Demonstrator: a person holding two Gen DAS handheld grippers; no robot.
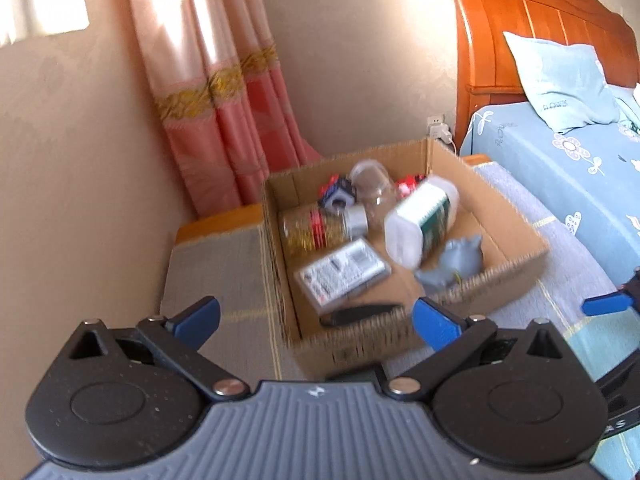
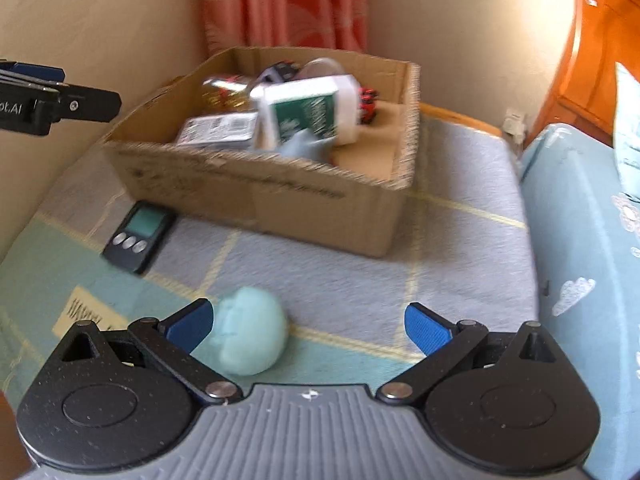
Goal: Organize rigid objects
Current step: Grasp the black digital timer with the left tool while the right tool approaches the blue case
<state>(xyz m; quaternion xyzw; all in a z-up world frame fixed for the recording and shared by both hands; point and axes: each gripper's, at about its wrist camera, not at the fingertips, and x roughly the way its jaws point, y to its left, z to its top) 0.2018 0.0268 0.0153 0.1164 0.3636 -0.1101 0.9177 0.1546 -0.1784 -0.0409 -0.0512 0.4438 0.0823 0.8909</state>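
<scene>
Teal lump (image 2: 249, 330) lies on the blanket (image 2: 460, 248), just at the right gripper's (image 2: 308, 326) nine-o'clock finger; both claws are released and empty. Shift toward nine o'clock, centre it, clench gently, then carry to the box (image 2: 256, 196) at twelve. Left gripper (image 1: 316, 322) is spread wide.

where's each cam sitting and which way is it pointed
Left wrist: on the left gripper, angled down at the cardboard box against the curtain corner; its own open blue fingers show, plus a tip of the right gripper at the right edge.
Right wrist: on the right gripper, angled down over the blanket at a teal lump and small scale; open fingers show.
Shared: box, white bottle, curtain.
</scene>
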